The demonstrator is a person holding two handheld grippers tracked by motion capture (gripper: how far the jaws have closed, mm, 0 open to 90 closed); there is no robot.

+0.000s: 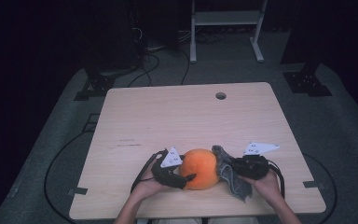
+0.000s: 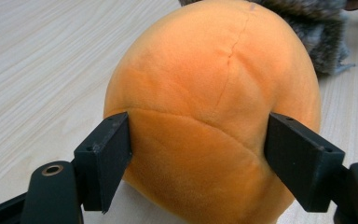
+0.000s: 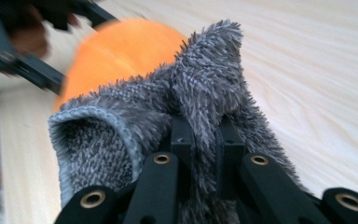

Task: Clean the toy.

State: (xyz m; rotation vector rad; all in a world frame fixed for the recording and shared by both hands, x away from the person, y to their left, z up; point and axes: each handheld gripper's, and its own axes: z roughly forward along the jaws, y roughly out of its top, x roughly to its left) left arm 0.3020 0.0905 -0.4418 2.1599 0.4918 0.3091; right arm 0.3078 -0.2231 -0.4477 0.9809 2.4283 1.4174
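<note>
An orange plush ball point(image 1: 199, 168) rests on the wooden table point(image 1: 177, 116) near its front edge. My left gripper point(image 1: 188, 178) comes at it from the left. In the left gripper view the ball point(image 2: 214, 93) sits between the two jaws, which press its sides, so the left gripper point(image 2: 205, 158) is shut on it. A grey fuzzy cloth point(image 1: 228, 175) hangs against the ball's right side. My right gripper point(image 1: 233, 167) holds it. In the right gripper view the cloth point(image 3: 158, 107) is pinched between the jaws of the right gripper point(image 3: 205, 144), with the ball point(image 3: 116, 51) blurred behind.
A round cable hole point(image 1: 221, 95) sits near the table's far edge. Beyond the table stand a white frame point(image 1: 226, 18) and dark stands, with cables point(image 1: 144, 65) on the grey floor. Bare tabletop stretches away behind the ball.
</note>
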